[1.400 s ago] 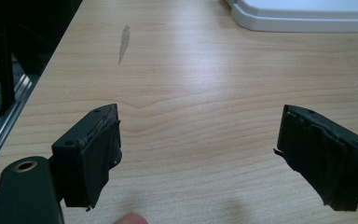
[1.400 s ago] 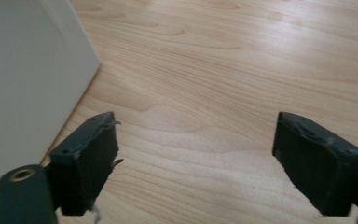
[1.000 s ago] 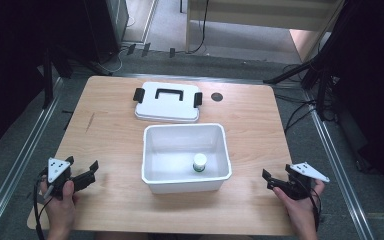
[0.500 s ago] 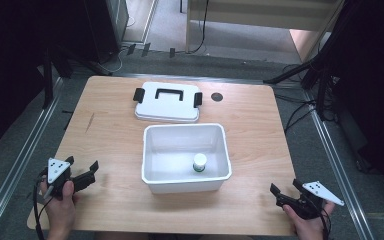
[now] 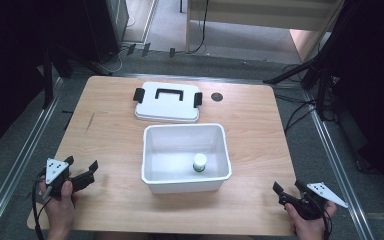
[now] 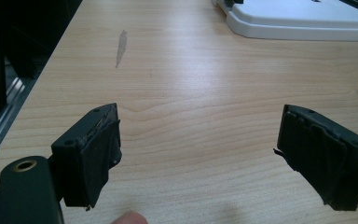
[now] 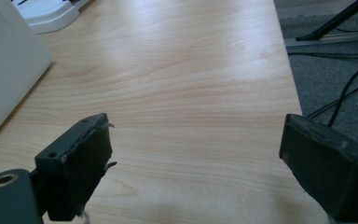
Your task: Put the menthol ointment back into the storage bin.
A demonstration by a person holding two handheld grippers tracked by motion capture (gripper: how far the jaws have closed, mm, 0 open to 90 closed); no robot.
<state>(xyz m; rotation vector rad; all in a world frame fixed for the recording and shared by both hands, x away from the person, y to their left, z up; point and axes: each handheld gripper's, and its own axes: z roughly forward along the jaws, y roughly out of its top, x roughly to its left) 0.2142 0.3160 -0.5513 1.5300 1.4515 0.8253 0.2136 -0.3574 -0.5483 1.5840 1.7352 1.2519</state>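
Surface (image 5: 260, 125): wooden, sitting mid-frame in the high view
Bin (image 5: 152, 150): white, open, lying at centre of the surface
Bottle (image 5: 199, 162): small, white-capped, standing upright inside the bin, lower right part
Lid (image 5: 167, 102): white with black handle and clips, lying flat just above the bin
Left gripper (image 5: 82, 167): hovering at lower left; jaws spread wide, grasping nothing
Right gripper (image 5: 287, 189): hovering at lower right; jaws released, empty
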